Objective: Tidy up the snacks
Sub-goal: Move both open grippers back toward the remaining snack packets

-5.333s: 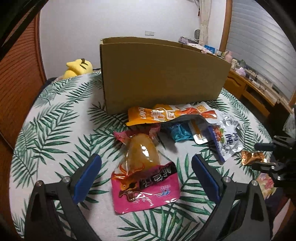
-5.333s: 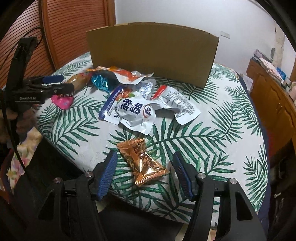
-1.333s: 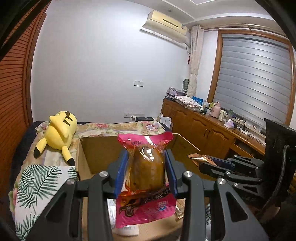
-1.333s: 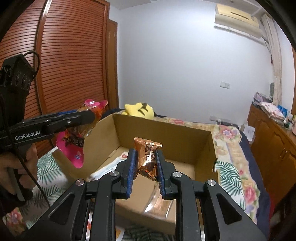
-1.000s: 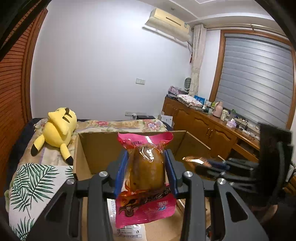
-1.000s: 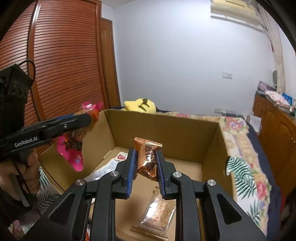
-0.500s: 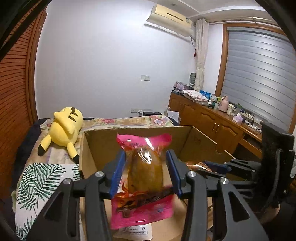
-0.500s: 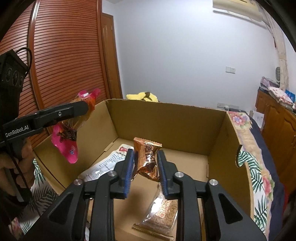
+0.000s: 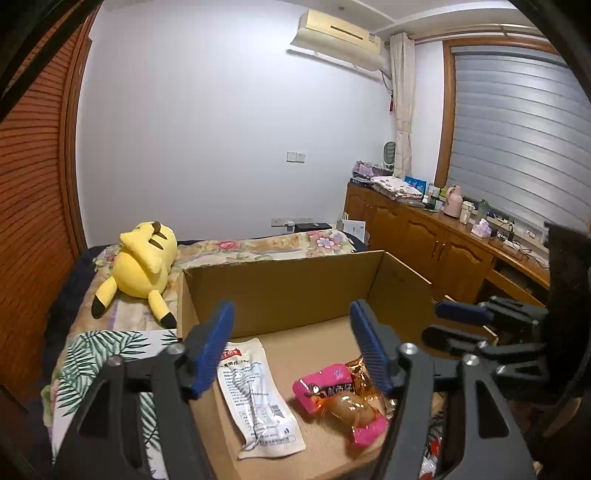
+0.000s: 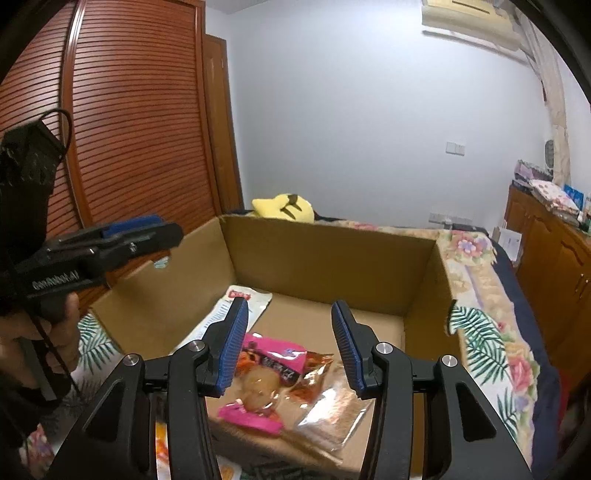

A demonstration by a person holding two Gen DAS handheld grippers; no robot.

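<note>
1. Both my grippers, left [image 9: 291, 345] and right [image 10: 291, 345], gape wide, holding nothing.
2. Pink pack [image 9: 340, 402] lies in the box [image 9: 295, 288], lower centre, beside the white pouch [image 9: 255, 395].

White walls carry an air conditioner [image 9: 338, 35] above a curtain [image 9: 402, 107]; grey blinds [image 9: 517, 147] cover the window. Wooden cabinets [image 9: 424, 240] line one side; louvred wooden doors [image 10: 129, 122] the other.

Snack packets [image 9: 341, 404] in box [image 9: 280, 291] (flat)
</note>
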